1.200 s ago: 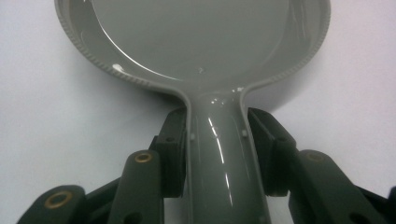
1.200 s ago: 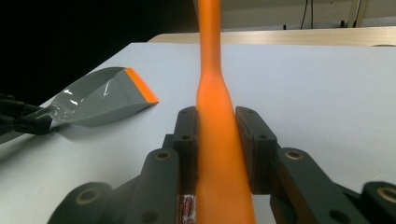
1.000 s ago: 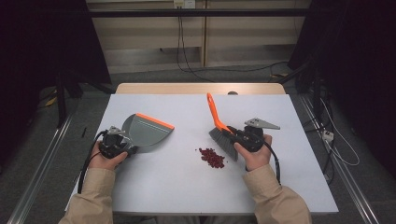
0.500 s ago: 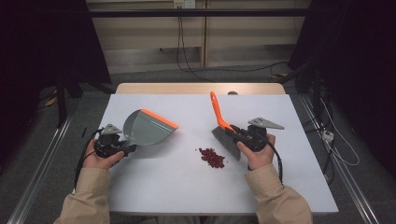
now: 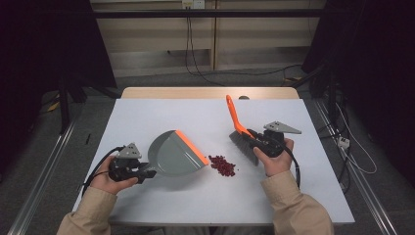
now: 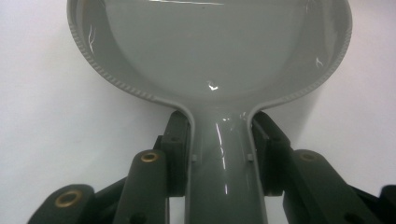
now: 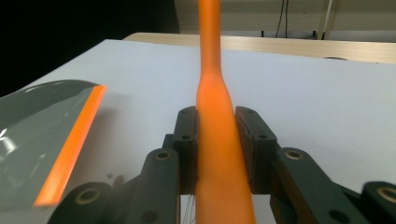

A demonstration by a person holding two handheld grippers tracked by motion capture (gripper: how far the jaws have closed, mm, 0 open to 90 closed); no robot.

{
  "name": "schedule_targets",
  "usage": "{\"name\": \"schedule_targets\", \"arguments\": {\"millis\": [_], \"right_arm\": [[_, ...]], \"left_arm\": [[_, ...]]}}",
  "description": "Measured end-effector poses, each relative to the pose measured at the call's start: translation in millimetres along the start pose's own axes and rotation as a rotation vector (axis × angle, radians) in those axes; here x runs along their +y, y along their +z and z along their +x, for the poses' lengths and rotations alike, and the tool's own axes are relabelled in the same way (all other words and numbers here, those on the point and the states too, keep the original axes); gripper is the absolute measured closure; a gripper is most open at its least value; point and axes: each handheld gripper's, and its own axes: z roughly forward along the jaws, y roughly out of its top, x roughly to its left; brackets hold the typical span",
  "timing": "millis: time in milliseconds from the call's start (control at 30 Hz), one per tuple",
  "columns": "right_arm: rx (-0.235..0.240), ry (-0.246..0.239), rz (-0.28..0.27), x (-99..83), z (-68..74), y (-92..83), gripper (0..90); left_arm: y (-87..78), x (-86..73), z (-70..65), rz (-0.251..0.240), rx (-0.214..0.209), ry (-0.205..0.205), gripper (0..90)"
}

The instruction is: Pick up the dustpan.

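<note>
A grey dustpan (image 5: 171, 155) with an orange front lip (image 5: 192, 147) lies on the white table (image 5: 147, 112), its lip facing a small pile of dark red crumbs (image 5: 222, 165) just to its right. My left gripper (image 5: 148, 172) is shut on the dustpan's handle; in the left gripper view the pads (image 6: 177, 154) press both sides of the handle below the pan (image 6: 210, 51). My right gripper (image 5: 254, 138) is shut on an orange-handled brush (image 5: 234, 115), whose grey bristles (image 5: 243, 144) sit right of the pile. The handle (image 7: 212, 93) runs up between the right gripper's (image 7: 217, 140) jaws.
A wooden strip (image 5: 205, 93) borders the table's far edge. Cables trail from both grippers over the table's near corners. The dustpan's lip (image 7: 70, 140) shows at the left of the right gripper view. Dark floor and rails surround the table.
My left hand has carried the dustpan right and nearer, and turned it so its orange lip now faces the crumbs closely. The brush and right hand have hardly moved.
</note>
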Motion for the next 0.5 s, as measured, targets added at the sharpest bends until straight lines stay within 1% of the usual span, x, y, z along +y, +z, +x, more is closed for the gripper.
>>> {"name": "schedule_targets", "arguments": {"millis": [33, 67, 100, 167, 200, 267, 300, 333, 433, 500], "right_arm": [[-0.005, 0.000, 0.000, -0.6, -1.5, 0.8, 71.3], [-0.015, -0.003, 0.002, -1.3, -2.7, 1.3, 71.2], [-0.021, -0.007, -0.001, -1.8, -4.0, 2.3, 71.3], [-0.026, -0.012, 0.003, -3.4, -5.5, 4.4, 71.2], [-0.026, -0.014, 0.003, -4.4, -5.6, 5.6, 71.2], [-0.026, -0.027, 0.004, -6.4, -4.7, 8.0, 71.2], [-0.026, -0.032, 0.002, -7.9, -3.4, 9.5, 71.2], [-0.019, -0.037, 0.007, -8.8, -2.5, 11.0, 71.2], [-0.014, -0.066, 0.024, -12.5, 2.9, 15.5, 71.2], [-0.012, -0.077, 0.030, -15.6, 6.1, 16.9, 71.1]], "left_arm": [[2.0, -0.3, -1.9, 0.010, -0.017, 0.011, 63.1], [4.4, -1.0, -3.7, 0.018, -0.034, 0.013, 63.1], [6.4, -1.3, -5.8, 0.031, -0.034, 0.021, 63.1], [9.3, -1.3, -8.2, 0.052, -0.048, 0.037, 63.1], [10.3, -1.4, -9.5, 0.051, -0.056, 0.034, 63.1], [12.2, -1.1, -11.6, 0.063, -0.063, 0.055, 63.1], [13.7, -1.2, -13.3, 0.059, -0.073, 0.051, 63.1], [14.6, -1.0, -14.1, 0.070, -0.082, 0.065, 63.0], [16.4, -1.1, -16.8, 0.068, -0.085, 0.072, 63.0], [16.2, -1.3, -17.4, 0.068, -0.093, 0.080, 63.0]]}}
